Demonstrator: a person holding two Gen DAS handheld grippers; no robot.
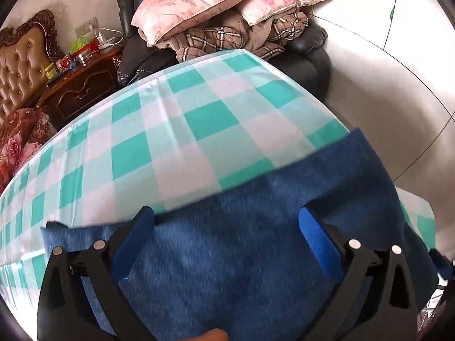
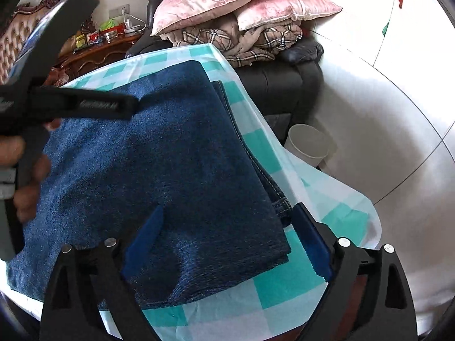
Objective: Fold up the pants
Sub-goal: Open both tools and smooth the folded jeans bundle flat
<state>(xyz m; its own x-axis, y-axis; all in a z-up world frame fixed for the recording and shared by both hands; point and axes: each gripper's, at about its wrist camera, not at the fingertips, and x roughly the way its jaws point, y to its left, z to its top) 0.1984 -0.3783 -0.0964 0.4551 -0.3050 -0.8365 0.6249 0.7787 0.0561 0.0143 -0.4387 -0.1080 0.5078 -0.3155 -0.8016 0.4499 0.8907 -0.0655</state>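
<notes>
**Blue pants lie folded, both tongs wide open**

I see the blue pants [image 2: 159, 153] lying folded on the surface [image 1: 176, 119], which has a green and white check cloth on it. They sit at the near right corner. In my right view their right edge runs close beside the cloth's edge, and a thin strip of check cloth shows next to it. Past that edge the cloth hangs down, and a white bin [image 2: 308, 147] stands on the pale floor.

My left tongs [image 1: 227, 244] are wide open over the pants and hold nothing. My right tongs [image 2: 227, 244] are wide open too, with the near corner of the pants between the blue pads, not pinched.

The left view shows lots of bare check cloth beyond the far edge of the pants. The right view shows the other tool and the hand [image 2: 17, 167] holding it at the left. Pink pillows [image 1: 227, 2] sit behind on a dark sofa.
</notes>
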